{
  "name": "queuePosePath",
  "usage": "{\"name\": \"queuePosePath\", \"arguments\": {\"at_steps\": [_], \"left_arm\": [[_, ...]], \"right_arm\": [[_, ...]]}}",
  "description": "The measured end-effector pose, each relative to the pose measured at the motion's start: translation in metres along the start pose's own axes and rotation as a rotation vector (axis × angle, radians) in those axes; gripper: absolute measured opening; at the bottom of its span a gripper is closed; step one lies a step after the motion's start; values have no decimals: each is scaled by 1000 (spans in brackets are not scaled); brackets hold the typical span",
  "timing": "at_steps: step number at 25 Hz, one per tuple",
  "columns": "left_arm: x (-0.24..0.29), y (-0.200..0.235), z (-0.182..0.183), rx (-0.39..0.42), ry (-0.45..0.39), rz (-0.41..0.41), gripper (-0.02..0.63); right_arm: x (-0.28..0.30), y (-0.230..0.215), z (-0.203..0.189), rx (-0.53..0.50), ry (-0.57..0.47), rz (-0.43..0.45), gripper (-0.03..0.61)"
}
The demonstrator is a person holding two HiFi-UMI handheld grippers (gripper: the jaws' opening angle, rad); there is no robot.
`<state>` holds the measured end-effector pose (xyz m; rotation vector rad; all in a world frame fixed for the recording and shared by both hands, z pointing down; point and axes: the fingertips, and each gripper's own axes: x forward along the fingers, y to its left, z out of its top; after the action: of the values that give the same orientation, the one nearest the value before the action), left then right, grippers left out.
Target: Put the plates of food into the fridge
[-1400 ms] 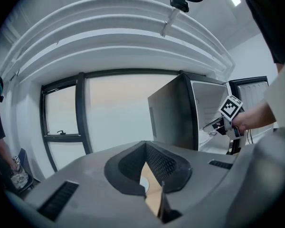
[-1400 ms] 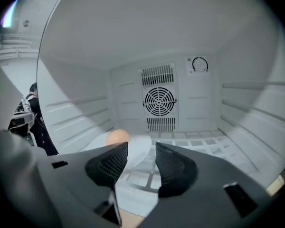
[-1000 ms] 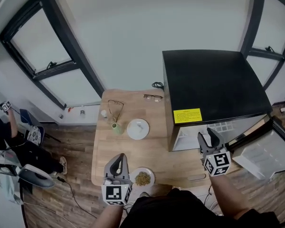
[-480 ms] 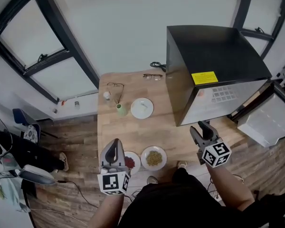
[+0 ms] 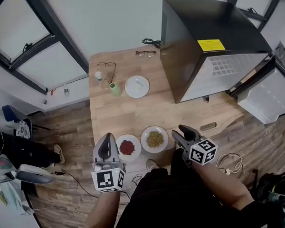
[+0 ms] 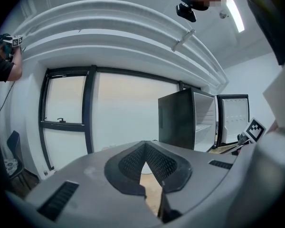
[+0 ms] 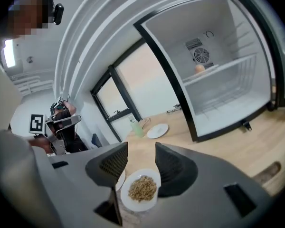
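Right gripper view shows your right gripper (image 7: 141, 148) with its jaws released and standing apart, nothing clamped between them. The plate of tan grains (image 7: 141, 189) lies flat on the counter (image 5: 147, 113), low in the gap between the two jaws. Its far rim sits below their tips and its right rim runs under the edge of the right-hand jaw. From that view you cannot tell whether either jaw touches the rim. Behind the left-hand jaw only a sliver of the plate of red food (image 5: 127, 147) shows.

From the head view, that gripper sits just beside the grain plate's right rim, at the near edge of the counter. Your left gripper (image 5: 106, 145) is at the left rim of the red plate, overlapping it in the picture. The two plates lie side by side, close to each other, with the red one on the left.

Your left gripper's own view has its jaws clenched, tips meeting with only a thin wedge of counter showing beneath them. They hold nothing, and neither plate shows there.

The fridge (image 7: 218, 42) stands on the counter's far right with its door (image 5: 270, 99) swung wide open. Its wire shelf (image 7: 228, 68) is in plain sight from your right gripper. Both plates of food are outside it, well apart from its opening. Farther back on the counter sit an empty white plate (image 5: 137, 86) and a green bottle (image 5: 114, 89), next to each other.
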<state>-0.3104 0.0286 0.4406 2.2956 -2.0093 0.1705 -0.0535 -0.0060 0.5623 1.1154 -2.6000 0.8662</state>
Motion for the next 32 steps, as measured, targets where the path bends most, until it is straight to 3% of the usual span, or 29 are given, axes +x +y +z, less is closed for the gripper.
{"name": "queuePosePath", "arguments": {"at_steps": [4, 8, 17, 24, 29, 32], "left_arm": [[-11, 1, -12, 4, 8, 9, 3], [-20, -2, -21, 16, 26, -3, 3], [-35, 6, -33, 68, 72, 10, 3], [-44, 11, -37, 103, 102, 23, 3], [-47, 18, -39, 115, 118, 41, 3], [-48, 16, -41, 119, 122, 40, 3]], "right_arm": [[-4, 6, -53, 81, 74, -47, 195], [-6, 2, -97, 230, 132, -55, 195], [10, -15, -163, 463, 198, -95, 195], [31, -13, -191, 582, 199, -73, 195], [48, -6, -200, 660, 207, -10, 188], [55, -3, -200, 667, 210, 9, 102]]}}
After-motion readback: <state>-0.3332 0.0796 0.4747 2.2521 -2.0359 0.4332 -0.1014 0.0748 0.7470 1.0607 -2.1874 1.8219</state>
